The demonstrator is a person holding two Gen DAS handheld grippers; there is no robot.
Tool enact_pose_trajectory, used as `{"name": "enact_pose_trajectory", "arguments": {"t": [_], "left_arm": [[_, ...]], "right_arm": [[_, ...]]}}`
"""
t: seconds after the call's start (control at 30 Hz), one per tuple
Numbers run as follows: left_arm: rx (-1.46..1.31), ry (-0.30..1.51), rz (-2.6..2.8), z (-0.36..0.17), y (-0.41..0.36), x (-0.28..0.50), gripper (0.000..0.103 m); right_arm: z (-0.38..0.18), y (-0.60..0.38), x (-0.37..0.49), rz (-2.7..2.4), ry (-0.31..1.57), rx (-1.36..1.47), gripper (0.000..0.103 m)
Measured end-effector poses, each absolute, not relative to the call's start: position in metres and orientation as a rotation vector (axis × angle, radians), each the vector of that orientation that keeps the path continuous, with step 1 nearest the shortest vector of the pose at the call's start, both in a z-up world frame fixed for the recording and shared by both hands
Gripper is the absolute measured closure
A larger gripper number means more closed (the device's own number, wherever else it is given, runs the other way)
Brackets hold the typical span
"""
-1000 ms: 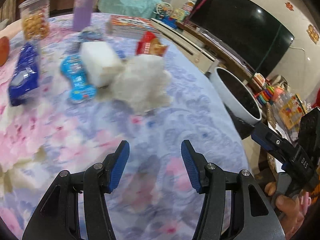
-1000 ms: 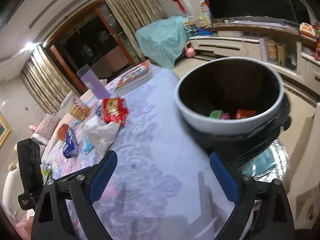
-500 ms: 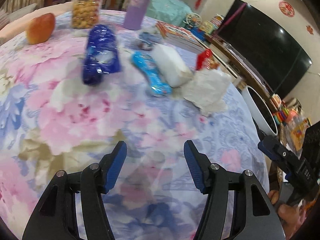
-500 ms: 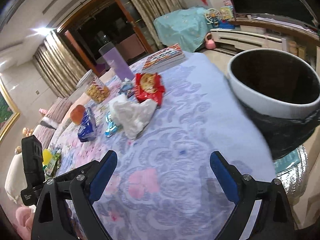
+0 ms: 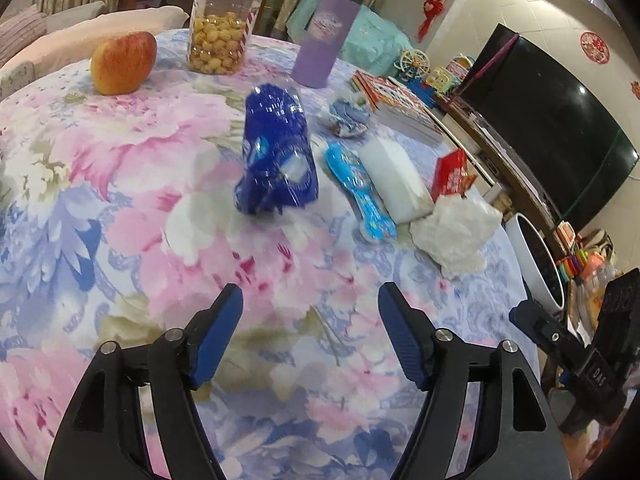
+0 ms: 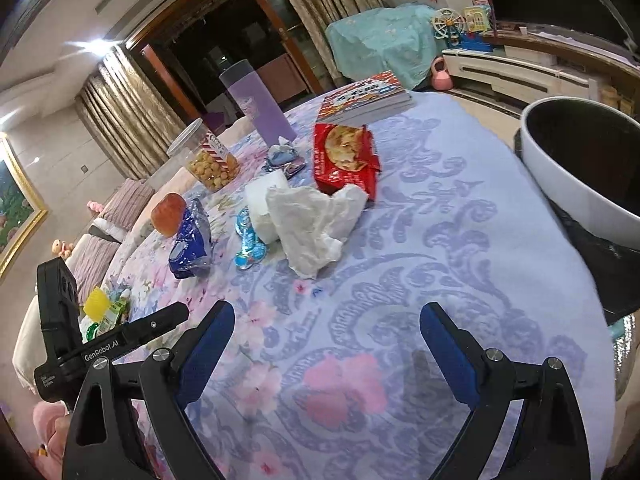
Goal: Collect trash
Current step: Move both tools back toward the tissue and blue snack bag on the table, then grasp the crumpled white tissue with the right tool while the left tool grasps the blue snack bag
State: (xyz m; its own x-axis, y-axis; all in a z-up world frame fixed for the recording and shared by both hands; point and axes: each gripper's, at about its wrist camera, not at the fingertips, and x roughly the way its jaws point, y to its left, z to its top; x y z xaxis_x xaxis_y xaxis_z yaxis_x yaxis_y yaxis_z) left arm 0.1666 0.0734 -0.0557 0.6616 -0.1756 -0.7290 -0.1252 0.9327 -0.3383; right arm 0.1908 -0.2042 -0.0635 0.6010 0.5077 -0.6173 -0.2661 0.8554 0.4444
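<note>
Trash lies on the flowered tablecloth (image 5: 120, 208): a dark blue wrapper (image 5: 276, 160) (image 6: 190, 244), a light blue wrapper (image 5: 360, 192) (image 6: 248, 240), a crumpled white tissue (image 5: 456, 232) (image 6: 316, 224) and a red snack packet (image 6: 346, 156) (image 5: 452, 176). My left gripper (image 5: 310, 320) hangs over the cloth short of the dark blue wrapper, its jaws opening with nothing between them. My right gripper (image 6: 326, 334) stands open and empty, short of the tissue. The white bin with a black liner (image 6: 580, 168) (image 5: 536, 268) sits past the table's right edge.
An apple (image 5: 124, 62), a jar of snacks (image 5: 222, 26), a purple tumbler (image 5: 324, 36), a white tissue pack (image 5: 396, 180), a small crumpled blue wrapper (image 5: 348, 118) and a book (image 6: 366, 98) sit farther back. A yellow-green packet (image 6: 104, 308) lies at the table's left.
Both views swung from the bin towards the table's middle. The left gripper's jaws stand wider apart. The apple, jar and tumbler came into the left view; the bin slid to the right edge.
</note>
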Motion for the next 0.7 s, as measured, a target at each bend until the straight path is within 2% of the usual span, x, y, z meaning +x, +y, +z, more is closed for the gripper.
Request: {"name": "enact_pose_trajectory", "arguments": {"t": [0.23, 0.7], "left_arm": [[-0.371, 0.826, -0.03, -0.043, 0.079, 0.186, 0.021], [-0.356, 0.823, 0.024, -0.051, 0.09, 0.233, 0.021]], "right_arm": [[-0.062, -0.187, 0.204, 0.474, 0.81, 0.32, 0.008], [-0.067, -0.181, 0.231, 0.448, 0.834, 0.34, 0.008]]}}
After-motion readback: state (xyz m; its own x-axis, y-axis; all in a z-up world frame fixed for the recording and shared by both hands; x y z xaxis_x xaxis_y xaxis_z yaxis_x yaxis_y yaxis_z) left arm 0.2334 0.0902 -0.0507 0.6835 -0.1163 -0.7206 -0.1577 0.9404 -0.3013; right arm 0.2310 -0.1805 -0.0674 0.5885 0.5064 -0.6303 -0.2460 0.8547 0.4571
